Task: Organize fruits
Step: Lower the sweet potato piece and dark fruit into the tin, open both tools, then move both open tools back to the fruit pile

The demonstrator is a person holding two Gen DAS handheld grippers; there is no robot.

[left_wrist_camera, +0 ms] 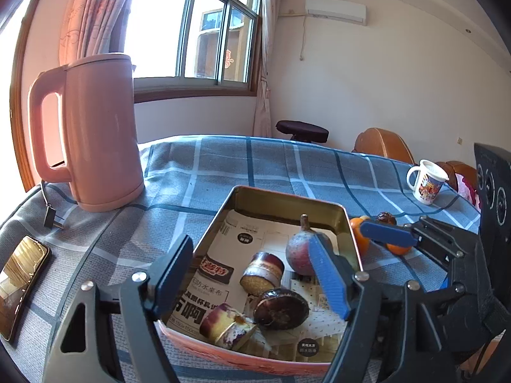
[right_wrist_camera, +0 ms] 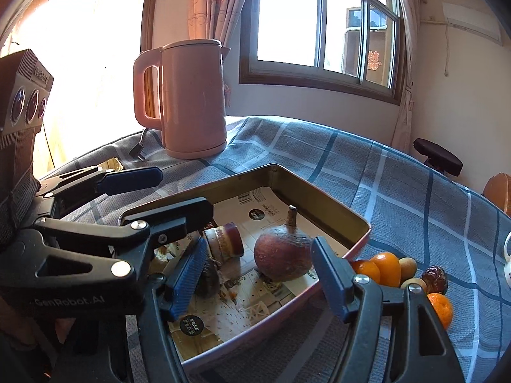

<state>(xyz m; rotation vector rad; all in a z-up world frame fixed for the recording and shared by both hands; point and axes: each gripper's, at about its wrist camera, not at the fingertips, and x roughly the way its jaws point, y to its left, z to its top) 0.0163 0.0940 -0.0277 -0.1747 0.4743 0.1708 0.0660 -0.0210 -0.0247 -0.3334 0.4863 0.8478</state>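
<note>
A metal tin (left_wrist_camera: 289, 200) (right_wrist_camera: 322, 196) lined with printed paper sits on the checked cloth. It holds a round reddish fruit with a stem (left_wrist_camera: 298, 250) (right_wrist_camera: 282, 255), a dark round fruit (left_wrist_camera: 281, 309) and two cut purple-skinned pieces (left_wrist_camera: 262, 273) (left_wrist_camera: 225, 324). My left gripper (left_wrist_camera: 252, 279) is open and empty over the tin's near end. My right gripper (right_wrist_camera: 260, 279) is open and empty above the tin, near the reddish fruit. Outside the tin lie oranges (right_wrist_camera: 383, 268) (left_wrist_camera: 359, 234), a dark date (right_wrist_camera: 434, 279) (left_wrist_camera: 386, 218) and small pale fruits (right_wrist_camera: 407, 268).
A pink kettle (left_wrist_camera: 95, 131) (right_wrist_camera: 188, 99) stands at the back left with its plug (left_wrist_camera: 51, 217) on the cloth. A phone (left_wrist_camera: 19, 282) lies at the left edge. A printed mug (left_wrist_camera: 426, 182) stands at the right. Chairs and a stool (left_wrist_camera: 301, 129) are beyond the table.
</note>
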